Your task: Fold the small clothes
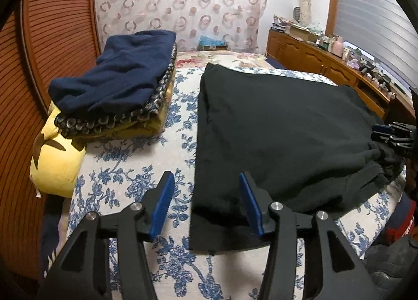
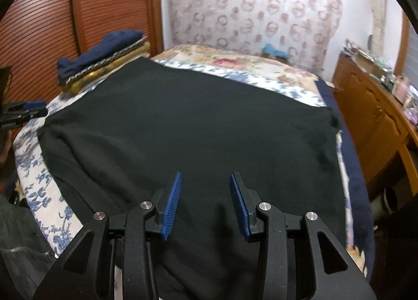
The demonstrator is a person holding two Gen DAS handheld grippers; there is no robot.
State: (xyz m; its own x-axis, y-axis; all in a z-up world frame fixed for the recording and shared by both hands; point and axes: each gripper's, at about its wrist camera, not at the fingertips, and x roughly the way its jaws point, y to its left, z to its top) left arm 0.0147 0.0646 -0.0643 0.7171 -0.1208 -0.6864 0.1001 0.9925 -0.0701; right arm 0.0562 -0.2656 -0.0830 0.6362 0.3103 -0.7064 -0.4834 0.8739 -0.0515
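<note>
I am inspecting the black garment (image 1: pixel 282 137), lying spread flat on the floral bed (image 1: pixel 135 174). Left gripper (image 1: pixel 206 203) and right gripper (image 2: pixel 203 203) are both hovering with fingers spread, pinching nothing. I am judging the fabric soft, limp and light, best pinched at near-edge corners.

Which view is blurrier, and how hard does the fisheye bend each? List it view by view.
Right wrist view: blurrier, with the dresser and far edge of the black garment smeared; wardrobe slats bow strongly at the rim. Left wrist view: sharper, the stack of folded clothes and floral bedspread crisp; same curved edges and dark corner vignette. Both: dim, soft indoor light, no glare.
</note>
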